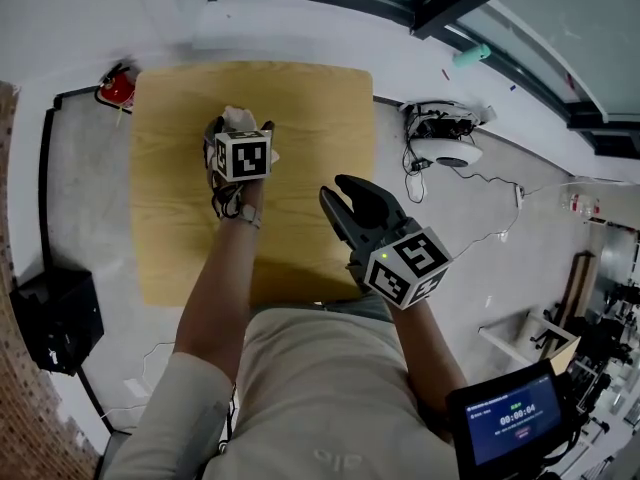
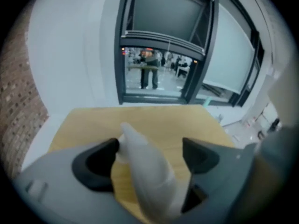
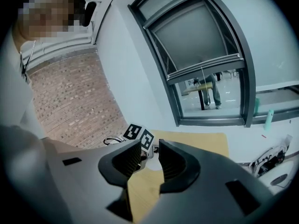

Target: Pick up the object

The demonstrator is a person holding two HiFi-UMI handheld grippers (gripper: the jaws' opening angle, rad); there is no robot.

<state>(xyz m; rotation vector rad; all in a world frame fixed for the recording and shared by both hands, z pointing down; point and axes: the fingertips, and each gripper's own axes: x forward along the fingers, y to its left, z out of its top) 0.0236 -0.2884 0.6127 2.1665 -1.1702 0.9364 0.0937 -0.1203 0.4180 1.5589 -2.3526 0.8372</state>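
A soft, white, tapered object (image 2: 145, 167) stands between the fingers of my left gripper (image 2: 150, 146). It leans against the left finger (image 2: 96, 164), and a gap separates it from the right finger (image 2: 201, 155), so the jaws are open. In the head view the left gripper (image 1: 238, 133) hovers over the far part of the wooden table (image 1: 310, 108), with the white object (image 1: 237, 118) peeking out past its marker cube. My right gripper (image 1: 337, 190) hangs over the table's near right part, shut and empty, its pads (image 3: 128, 160) nearly together.
A red item (image 1: 117, 88) lies off the table's far left corner. A black box (image 1: 57, 318) sits on the floor at left. A white device with cables (image 1: 445, 143) lies on the floor at right. A small screen (image 1: 515, 428) shows bottom right. Dark-framed glass doors (image 2: 163, 55) stand beyond the table.
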